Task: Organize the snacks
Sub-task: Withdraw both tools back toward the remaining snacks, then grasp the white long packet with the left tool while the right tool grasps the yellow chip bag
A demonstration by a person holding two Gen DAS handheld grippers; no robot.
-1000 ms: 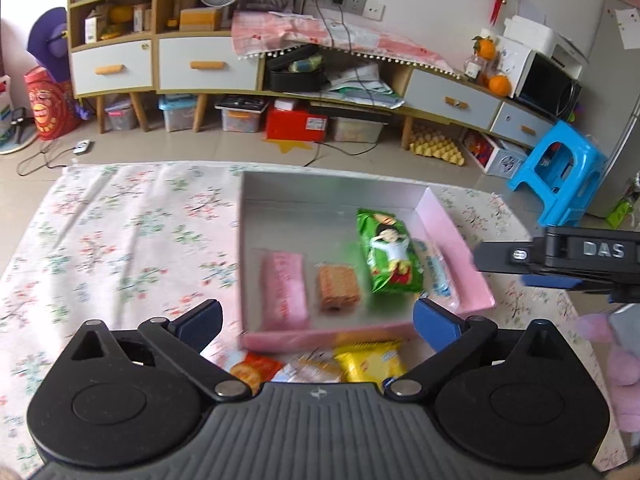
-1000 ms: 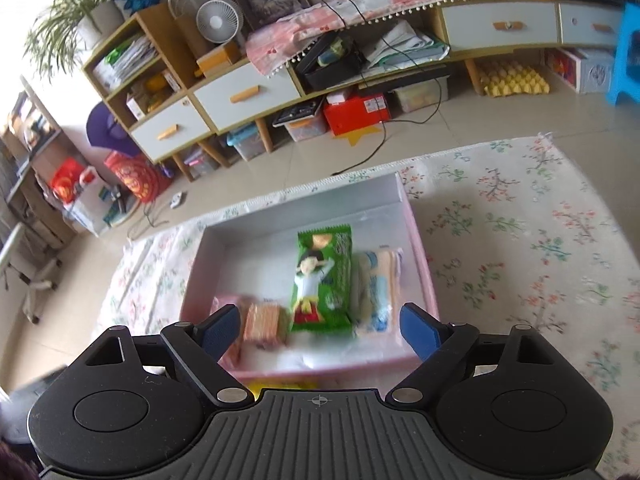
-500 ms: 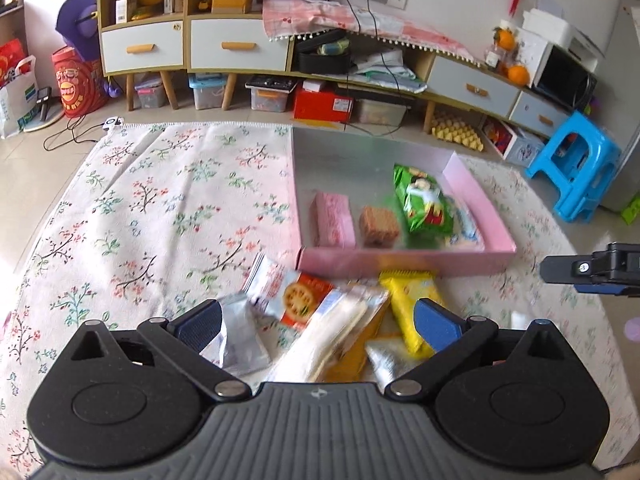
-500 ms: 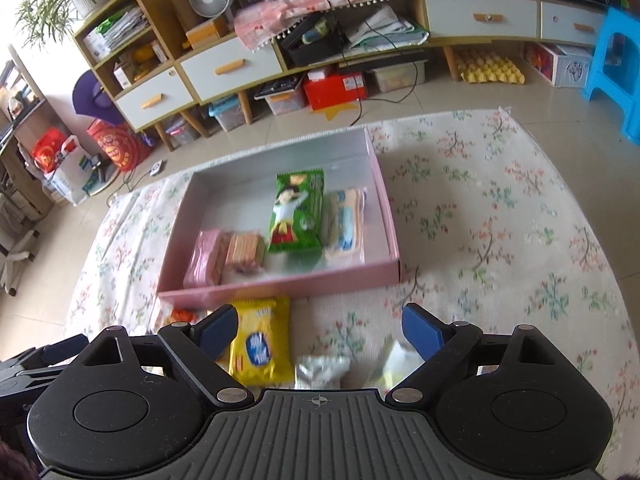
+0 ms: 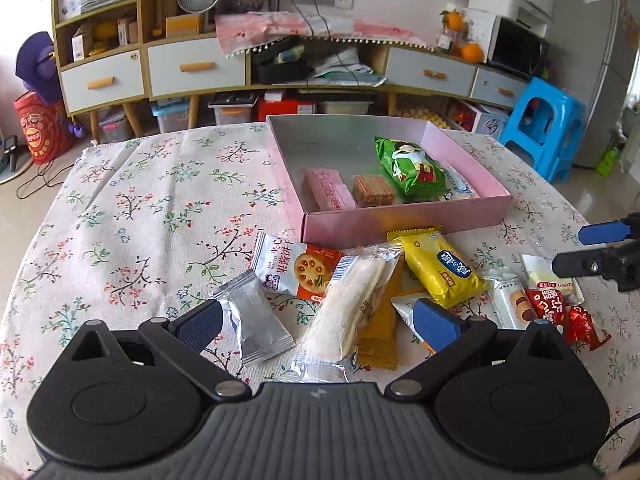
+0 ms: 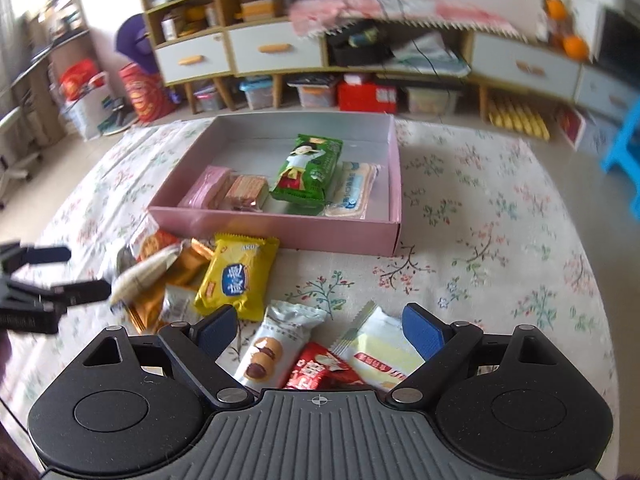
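Observation:
A pink box (image 5: 404,222) (image 6: 280,230) on the floral tablecloth holds a green packet (image 5: 412,168) (image 6: 310,170), a pink bar (image 5: 328,190), a brown wafer (image 5: 373,191) and a pale blue-printed packet (image 6: 352,196). Loose snacks lie in front of it: a yellow packet (image 5: 440,268) (image 6: 236,276), a long white packet (image 5: 352,304), a silver sachet (image 5: 252,324), an orange-printed biscuit packet (image 5: 298,268). My left gripper (image 5: 316,322) is open above this pile. My right gripper (image 6: 320,330) is open over a cookie packet (image 6: 276,344), a red packet (image 6: 320,372) and a pale yellow packet (image 6: 380,352).
The table's round edge falls away on all sides. Behind it stand low cabinets with drawers (image 5: 192,68), storage bins on the floor and a blue stool (image 5: 548,120). The right gripper shows at the right edge of the left wrist view (image 5: 600,248).
Both grippers have drawn back from the box toward me, so the loose snack pile in front of the box has come into view. Both stay open and empty.

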